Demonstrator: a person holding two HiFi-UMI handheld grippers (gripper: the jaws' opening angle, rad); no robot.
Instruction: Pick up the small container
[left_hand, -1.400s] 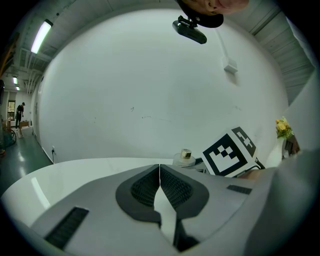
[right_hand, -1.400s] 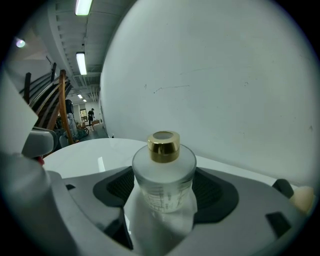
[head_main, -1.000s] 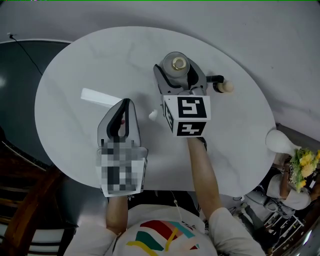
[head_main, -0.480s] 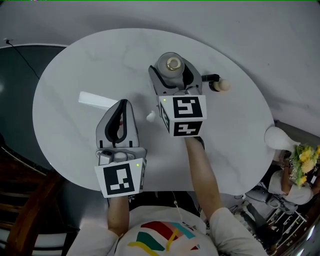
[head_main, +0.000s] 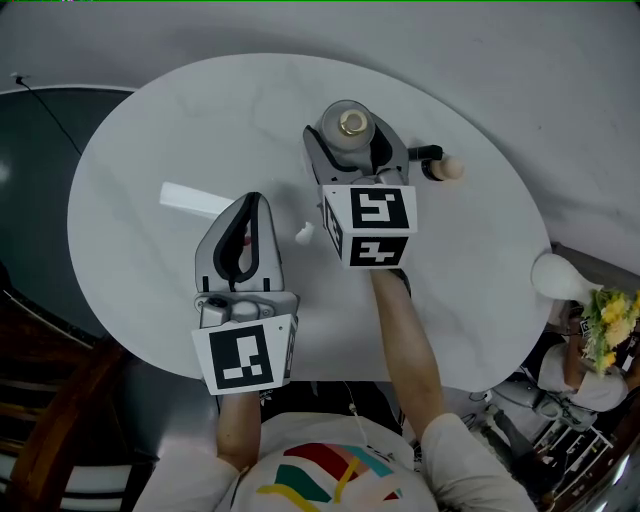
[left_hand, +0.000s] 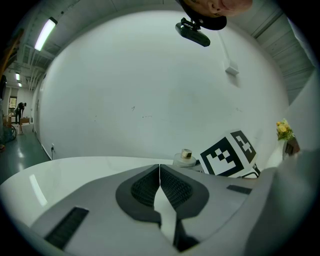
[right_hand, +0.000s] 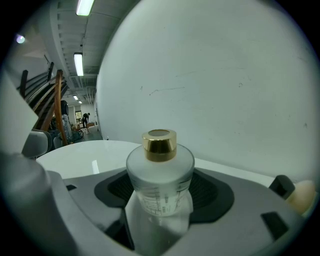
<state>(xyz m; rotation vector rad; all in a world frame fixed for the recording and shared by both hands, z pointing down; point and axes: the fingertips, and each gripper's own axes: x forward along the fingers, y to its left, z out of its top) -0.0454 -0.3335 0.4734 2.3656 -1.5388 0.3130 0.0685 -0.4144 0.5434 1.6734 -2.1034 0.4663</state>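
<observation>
Jaws of the right tongs (head_main: 352, 148) pinch the small container (right_hand: 160, 167), upright at the tabletop's (head_main: 140, 140) far middle; the left tongs (head_main: 250, 205), pressed together and empty, are nearer, to its left.

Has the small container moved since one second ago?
No. The small container keeps the same gap to the pale knob beside it.
</observation>
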